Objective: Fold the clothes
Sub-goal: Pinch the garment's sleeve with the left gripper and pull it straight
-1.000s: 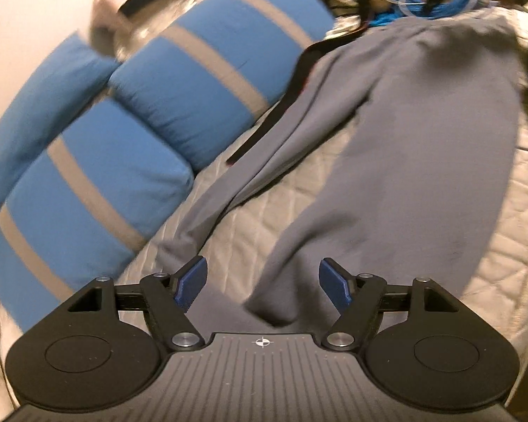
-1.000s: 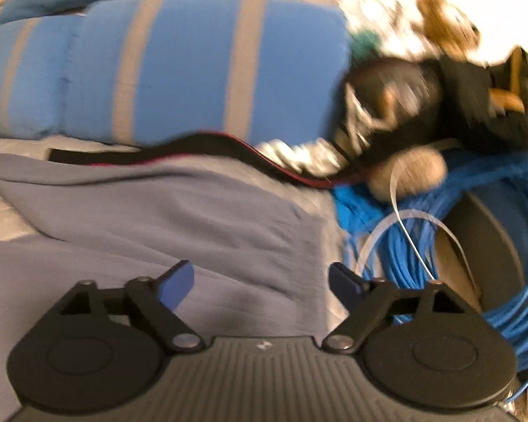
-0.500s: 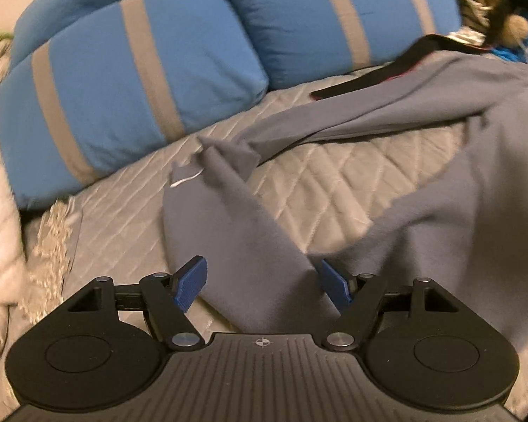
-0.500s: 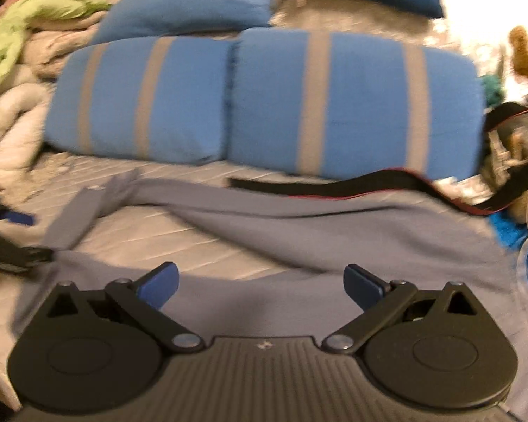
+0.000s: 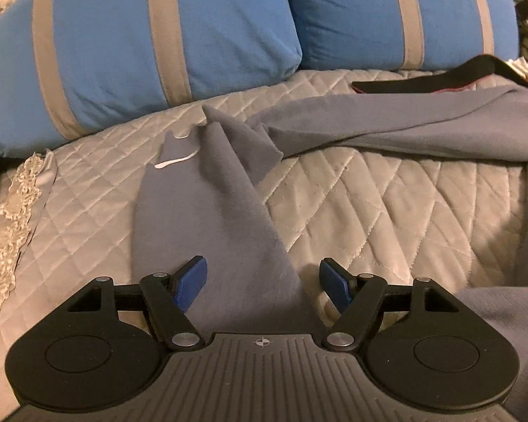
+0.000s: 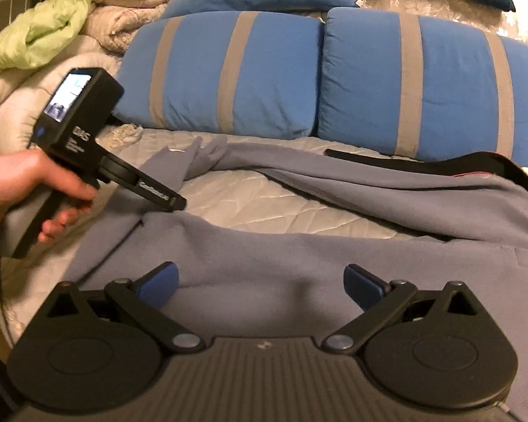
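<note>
Left gripper (image 5: 263, 283) jaws apart, straddling the grey garment (image 5: 207, 218); right gripper (image 6: 260, 283) jaws apart above it.

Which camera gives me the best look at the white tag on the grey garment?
The left wrist view. There the white tag lies plainly on the near fold of the grey garment, ahead of the open left tongs. The right wrist view shows only a faint pale sliver of it at the far tip.
</note>
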Demonstrator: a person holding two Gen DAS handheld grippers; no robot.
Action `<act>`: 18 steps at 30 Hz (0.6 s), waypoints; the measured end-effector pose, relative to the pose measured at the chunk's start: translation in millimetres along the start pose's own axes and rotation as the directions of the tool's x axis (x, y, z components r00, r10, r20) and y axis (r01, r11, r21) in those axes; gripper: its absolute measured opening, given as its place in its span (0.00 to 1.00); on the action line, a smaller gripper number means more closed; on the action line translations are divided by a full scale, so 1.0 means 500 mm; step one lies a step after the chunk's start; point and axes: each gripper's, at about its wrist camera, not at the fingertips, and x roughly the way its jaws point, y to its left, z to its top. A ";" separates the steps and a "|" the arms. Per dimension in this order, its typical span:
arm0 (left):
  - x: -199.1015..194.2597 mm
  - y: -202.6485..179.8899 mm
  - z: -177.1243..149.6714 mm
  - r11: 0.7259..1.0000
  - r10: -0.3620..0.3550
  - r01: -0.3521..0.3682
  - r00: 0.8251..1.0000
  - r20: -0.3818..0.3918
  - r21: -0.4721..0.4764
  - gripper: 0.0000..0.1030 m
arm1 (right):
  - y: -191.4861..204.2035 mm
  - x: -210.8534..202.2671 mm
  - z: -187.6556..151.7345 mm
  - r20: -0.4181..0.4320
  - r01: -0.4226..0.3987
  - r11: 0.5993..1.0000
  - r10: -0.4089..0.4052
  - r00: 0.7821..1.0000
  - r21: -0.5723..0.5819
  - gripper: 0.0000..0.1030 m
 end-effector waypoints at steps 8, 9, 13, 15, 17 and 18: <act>-0.011 0.033 -0.004 0.998 0.003 -0.001 0.999 0.034 -0.060 0.24 | -0.010 0.011 -0.014 -0.062 -0.007 0.999 0.010 0.998 0.051 1.00; -0.013 0.041 -0.004 0.997 -0.001 0.004 0.999 0.038 -0.077 0.23 | -0.011 0.013 -0.016 -0.070 -0.001 0.998 0.005 0.998 0.056 1.00; -0.021 0.065 -0.009 0.992 0.009 -0.003 0.999 0.045 -0.125 0.18 | -0.014 0.017 -0.020 -0.088 0.009 0.996 -0.001 0.996 0.084 1.00; -0.029 0.075 -0.014 0.990 0.024 -0.018 0.999 0.043 -0.142 0.18 | -0.016 0.017 -0.020 -0.093 0.010 0.995 -0.001 0.996 0.096 1.00; -0.040 0.087 -0.024 0.988 0.048 -0.042 0.998 0.035 -0.149 0.18 | -0.018 0.017 -0.020 -0.097 0.011 0.994 -0.001 0.995 0.104 1.00; -0.045 0.094 -0.028 0.987 0.060 -0.054 0.998 0.031 -0.153 0.18 | -0.019 0.016 -0.020 -0.100 0.011 0.994 0.000 0.995 0.109 1.00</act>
